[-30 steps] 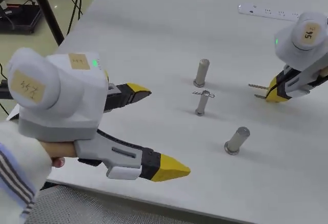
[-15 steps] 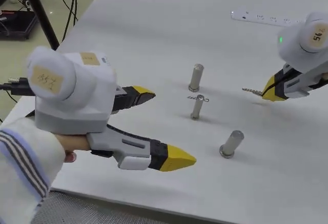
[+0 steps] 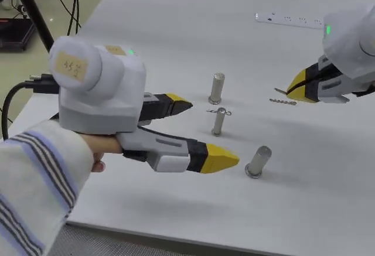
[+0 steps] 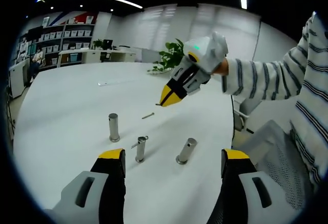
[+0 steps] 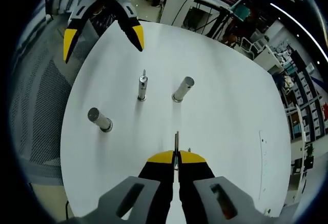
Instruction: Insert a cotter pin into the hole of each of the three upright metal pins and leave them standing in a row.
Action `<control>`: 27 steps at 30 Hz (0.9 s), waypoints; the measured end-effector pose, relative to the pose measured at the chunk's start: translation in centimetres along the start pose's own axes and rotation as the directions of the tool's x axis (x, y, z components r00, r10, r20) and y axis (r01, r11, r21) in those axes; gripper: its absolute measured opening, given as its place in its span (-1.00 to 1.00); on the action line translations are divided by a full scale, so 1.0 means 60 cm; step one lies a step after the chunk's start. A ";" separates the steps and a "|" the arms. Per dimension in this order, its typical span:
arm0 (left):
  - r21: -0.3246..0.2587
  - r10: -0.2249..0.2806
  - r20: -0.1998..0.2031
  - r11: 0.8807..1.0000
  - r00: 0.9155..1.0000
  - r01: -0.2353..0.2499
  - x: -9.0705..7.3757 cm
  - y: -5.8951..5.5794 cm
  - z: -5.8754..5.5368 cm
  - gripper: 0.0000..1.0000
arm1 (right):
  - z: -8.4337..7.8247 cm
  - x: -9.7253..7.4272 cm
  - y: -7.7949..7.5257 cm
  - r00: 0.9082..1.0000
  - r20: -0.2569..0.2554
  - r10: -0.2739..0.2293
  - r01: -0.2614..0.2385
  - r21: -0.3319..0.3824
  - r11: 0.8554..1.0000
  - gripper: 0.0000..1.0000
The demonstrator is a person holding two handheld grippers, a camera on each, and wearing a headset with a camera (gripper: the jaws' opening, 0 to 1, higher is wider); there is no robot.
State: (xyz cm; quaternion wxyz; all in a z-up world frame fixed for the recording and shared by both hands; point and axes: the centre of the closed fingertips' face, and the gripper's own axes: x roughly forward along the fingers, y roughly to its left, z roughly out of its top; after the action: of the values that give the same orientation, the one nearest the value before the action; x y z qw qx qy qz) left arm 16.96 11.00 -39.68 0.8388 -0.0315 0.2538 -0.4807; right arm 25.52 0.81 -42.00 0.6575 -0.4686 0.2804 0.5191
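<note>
The middle metal pin (image 3: pixel 218 123) is standing upright on the white surface (image 3: pixel 146 27) and is carrying a fitted cotter pin (image 3: pixel 219 112) crosswise through its top, with the looped end sticking out to one side. The far metal pin (image 3: pixel 217 87) and the near metal pin (image 3: pixel 258 161) are standing on either side of it, apart from one another in a loose row, both with plain tops. A second cotter pin (image 5: pixel 176 141) is sitting pinched in the right gripper (image 5: pixel 176 156). Its jaws are pressing together on the pin, so the shank is pointing forward past the yellow tips. This gripper is hovering above the surface, well apart from the row and off to the side of the far metal pin. Below its tip in the head view a thin dark streak (image 3: pixel 283 101) is lying on the surface — whether it is a shadow or another pin I cannot tell. The left gripper (image 5: pixel 102 49) is hanging on the opposite side of the row with its jaws spread wide and holding nothing, the tips aiming toward the middle and near pins without touching them. A striped sleeve (image 3: pixel 29 174) is covering the arm behind it, and a white power strip (image 3: pixel 287 20) is lying far back on the surface.
</note>
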 end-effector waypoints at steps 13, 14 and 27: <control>-0.116 -0.024 0.069 0.993 0.997 0.032 0.031 -0.005 0.045 0.21 | 0.041 -0.027 0.033 0.991 0.092 -0.093 0.095 -0.015 0.995 -1.00; -0.118 -0.026 0.068 0.992 0.997 0.034 0.034 -0.005 0.046 0.17 | 0.045 -0.030 0.035 0.990 0.101 -0.102 0.104 -0.016 0.994 -1.00; -0.178 -0.049 0.083 0.982 0.995 0.063 0.065 -0.013 0.067 -0.16 | 0.084 -0.062 0.042 0.972 0.176 -0.157 0.165 -0.034 0.986 -1.00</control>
State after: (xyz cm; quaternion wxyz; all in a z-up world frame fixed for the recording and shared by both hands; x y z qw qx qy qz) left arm 19.77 6.62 -37.47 0.8280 -0.1331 0.2620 -0.4775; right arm 21.45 3.86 -37.62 0.7077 -0.4588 0.1705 0.5095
